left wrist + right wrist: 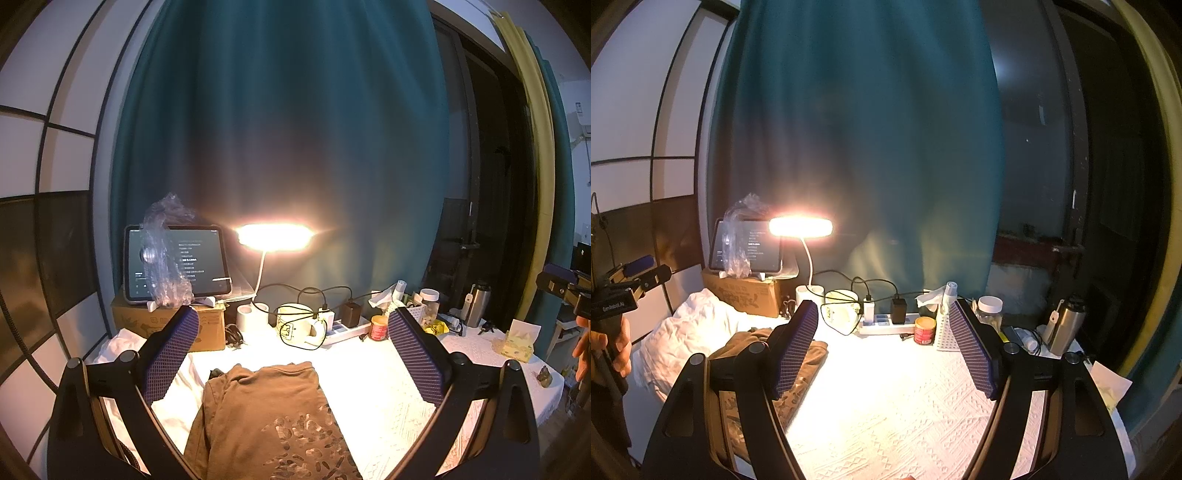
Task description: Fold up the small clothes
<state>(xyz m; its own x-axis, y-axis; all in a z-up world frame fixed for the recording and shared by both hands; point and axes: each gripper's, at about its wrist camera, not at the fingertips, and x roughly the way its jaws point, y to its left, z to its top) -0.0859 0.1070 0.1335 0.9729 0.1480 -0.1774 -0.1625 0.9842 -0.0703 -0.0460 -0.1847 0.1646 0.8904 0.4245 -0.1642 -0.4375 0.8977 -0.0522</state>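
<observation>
A brown printed shirt (pixel 273 417) lies folded lengthwise on the white patterned tablecloth (pixel 373 387), collar toward the lamp. My left gripper (pixel 291 328) hovers above it, open and empty, its purple padded fingers (pixel 173 350) wide apart. In the right wrist view the shirt (pixel 798 373) lies at the left, partly behind the left finger. My right gripper (pixel 882 325) is open and empty over bare tablecloth (pixel 886 406), to the right of the shirt.
A lit desk lamp (pixel 275 238), tablet (pixel 177 262) on a cardboard box (pixel 207 326), mug (pixel 295 325), power strip (pixel 886 321), red can (pixel 924 330), jar (pixel 990 310) and steel flask (pixel 1065 325) crowd the table's back. White cloth (pixel 683 332) is piled at the left.
</observation>
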